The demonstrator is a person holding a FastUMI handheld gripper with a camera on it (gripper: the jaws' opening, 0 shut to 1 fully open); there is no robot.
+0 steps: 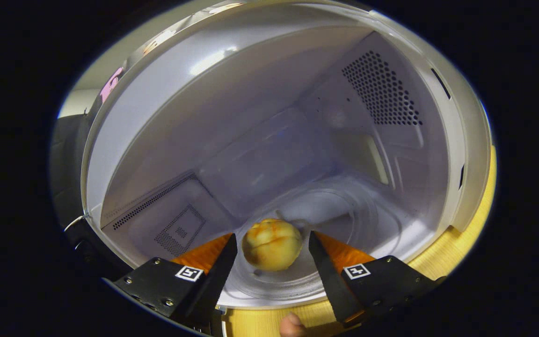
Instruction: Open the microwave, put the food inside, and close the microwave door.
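The microwave point(269, 93) stands open, and I look into its white cavity. A yellow, orange-blushed piece of food point(272, 245) rests on the glass turntable point(344, 220) inside. My gripper point(273, 241) reaches into the opening with its two black and orange fingers point(222, 262) on either side of the food. There is a small gap on each side, so the fingers are open and not pressing on it.
Perforated vent panels sit on the cavity's right wall point(382, 89) and left wall point(157, 206). The microwave stands on a light wooden tabletop point(456, 248). A fingertip point(292, 326) shows just behind the fingers.
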